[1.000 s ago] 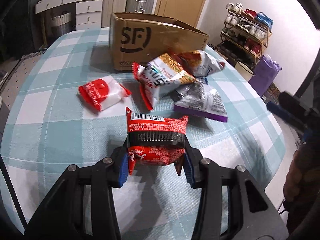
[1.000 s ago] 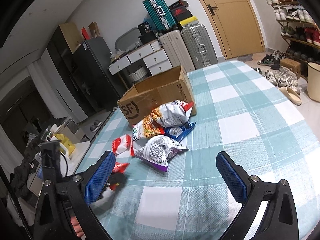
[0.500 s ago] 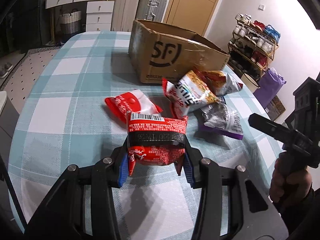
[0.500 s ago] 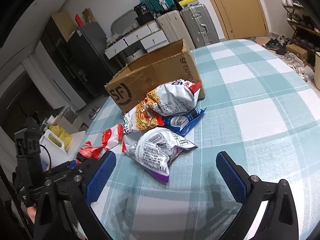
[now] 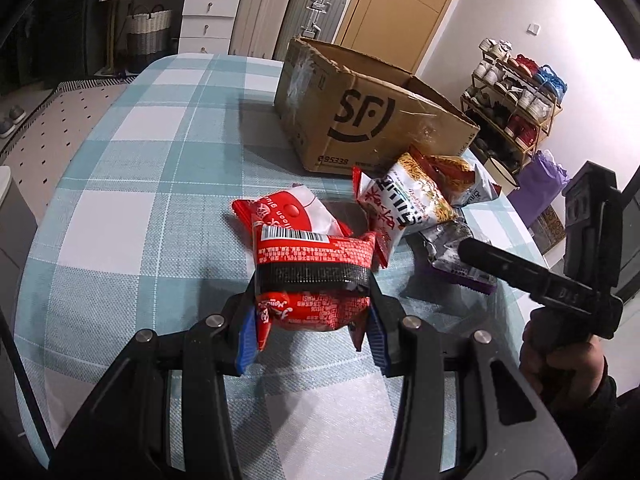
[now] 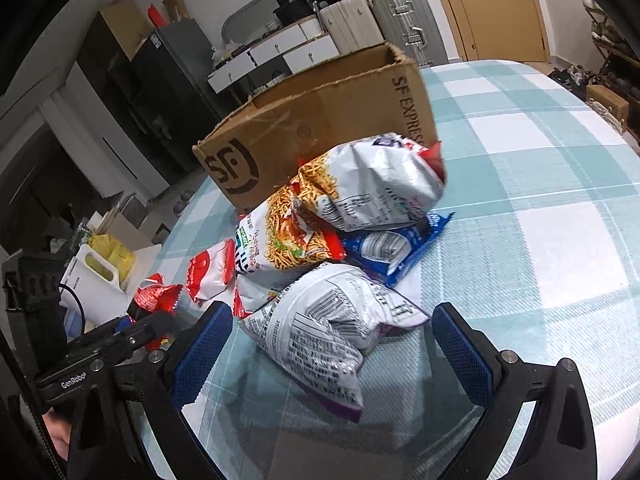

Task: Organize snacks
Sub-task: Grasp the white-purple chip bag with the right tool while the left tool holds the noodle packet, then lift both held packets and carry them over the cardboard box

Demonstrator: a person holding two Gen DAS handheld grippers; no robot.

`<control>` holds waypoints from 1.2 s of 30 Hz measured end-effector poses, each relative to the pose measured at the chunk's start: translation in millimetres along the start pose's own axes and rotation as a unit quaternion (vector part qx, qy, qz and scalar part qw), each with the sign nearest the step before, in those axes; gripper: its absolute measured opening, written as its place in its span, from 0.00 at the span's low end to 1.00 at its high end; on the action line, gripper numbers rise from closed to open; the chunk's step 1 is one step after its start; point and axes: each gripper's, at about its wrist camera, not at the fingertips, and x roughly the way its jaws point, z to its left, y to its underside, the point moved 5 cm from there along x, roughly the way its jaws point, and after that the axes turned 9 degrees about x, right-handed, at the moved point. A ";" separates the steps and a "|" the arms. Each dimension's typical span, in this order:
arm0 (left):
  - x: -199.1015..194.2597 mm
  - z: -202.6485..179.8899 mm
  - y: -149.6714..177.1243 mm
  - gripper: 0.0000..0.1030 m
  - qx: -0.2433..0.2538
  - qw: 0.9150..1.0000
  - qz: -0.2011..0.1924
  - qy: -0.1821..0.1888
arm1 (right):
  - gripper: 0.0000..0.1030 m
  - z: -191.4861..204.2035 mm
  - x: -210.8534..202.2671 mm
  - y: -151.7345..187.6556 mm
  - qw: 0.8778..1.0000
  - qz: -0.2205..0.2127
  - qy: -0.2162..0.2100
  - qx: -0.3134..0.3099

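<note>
Gripping red snack pack [image 5: 312, 276] crosswise, barcode end up, L gripper [image 5: 312, 332].

Red packet [image 5: 312, 276], black band, barcode on top: upright, pinched at both sides, above cloth near box [image 5: 372, 120].
Red-white pouch [image 5: 288, 212]: flat, nearer than box.
Noodle bags [image 6: 320, 216]: piled against box front.
Blue packet [image 6: 396, 246]: under pile.
Silver-purple bag [image 6: 320, 336]: crumpled, farthest from box.
</note>
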 end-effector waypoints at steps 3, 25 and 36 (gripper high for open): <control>1.7 2.9 0.1 0.40 -0.005 1.000 0.001 0.002 | 0.99 2.0 6.8 -1.5 1.000 0.004 0.011 -0.005; -27.5 -14.1 6.7 0.40 0.003 1.000 -0.016 -0.007 | 0.52 10.7 -19.5 25.1 0.998 -0.012 -0.003 -0.059; -53.5 -40.1 4.5 0.40 0.030 0.999 -0.031 -0.009 | 0.52 15.7 -67.2 35.3 0.997 -0.049 -0.024 -0.056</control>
